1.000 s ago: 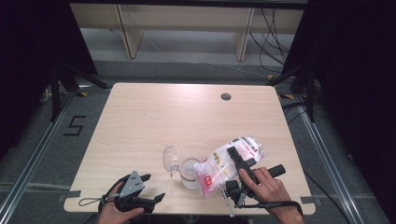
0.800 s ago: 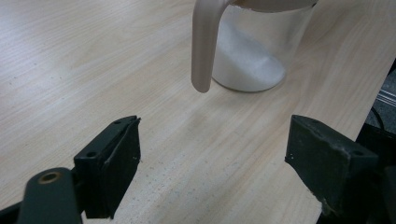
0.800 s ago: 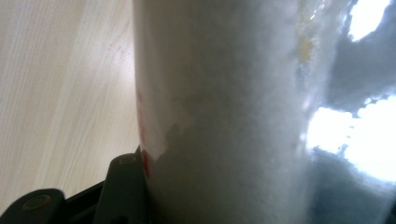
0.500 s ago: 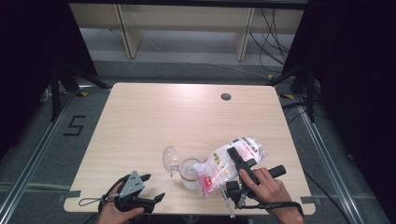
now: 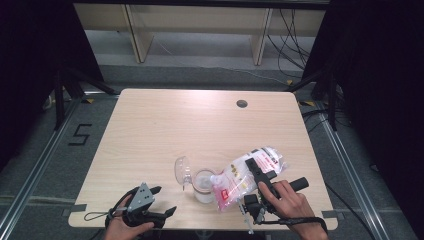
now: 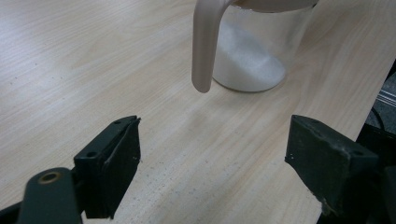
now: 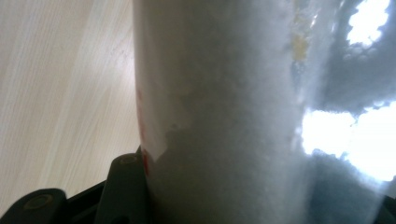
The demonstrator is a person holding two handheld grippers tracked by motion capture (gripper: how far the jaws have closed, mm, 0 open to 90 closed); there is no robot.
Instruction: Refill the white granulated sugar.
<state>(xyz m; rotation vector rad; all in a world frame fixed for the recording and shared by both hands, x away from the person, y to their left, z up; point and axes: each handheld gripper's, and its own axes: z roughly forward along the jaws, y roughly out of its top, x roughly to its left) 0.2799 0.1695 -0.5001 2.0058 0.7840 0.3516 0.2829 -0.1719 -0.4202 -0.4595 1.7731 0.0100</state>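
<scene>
Table: a light wood table point(image 5: 165, 130) with round corners; a small dark round hole point(image 5: 242, 103) sits near its far edge
Room: grey floor around the table; a black mark like a 5 point(image 5: 80, 134) is on the floor at the left; pale shelf legs point(image 5: 135, 32) and black cables point(image 5: 292, 25) stand at the back; dark curtains hang on both sides
Jar: a clear jar point(image 5: 204, 186) stands near the front edge of the table, between the two hands; its clear lid point(image 5: 182, 171) is tipped up on the left side
Bag: a see-through bag point(image 5: 245, 175) with red print is tilted, low end over the jar's mouth, high end up to the right
Right gripper: the right gripper point(image 5: 256, 170) has its jaws about half shut, pressed on the bag from both sides; the hand point(image 5: 290, 202) is at the front right
Left gripper: the left gripper point(image 5: 161, 200) rests low at the front left, jaws wide apart, with nothing in them
Left gripper view: shows white powder point(image 6: 247, 58) lying in the bottom of the jar and a beige handle point(image 6: 205, 44) hanging down its side; bare wood lies between the black jaws
Right gripper view: shows the bag very close, full of white powder point(image 7: 224, 107); one black jaw touches its left side; the other jaw is hidden behind the bag
</scene>
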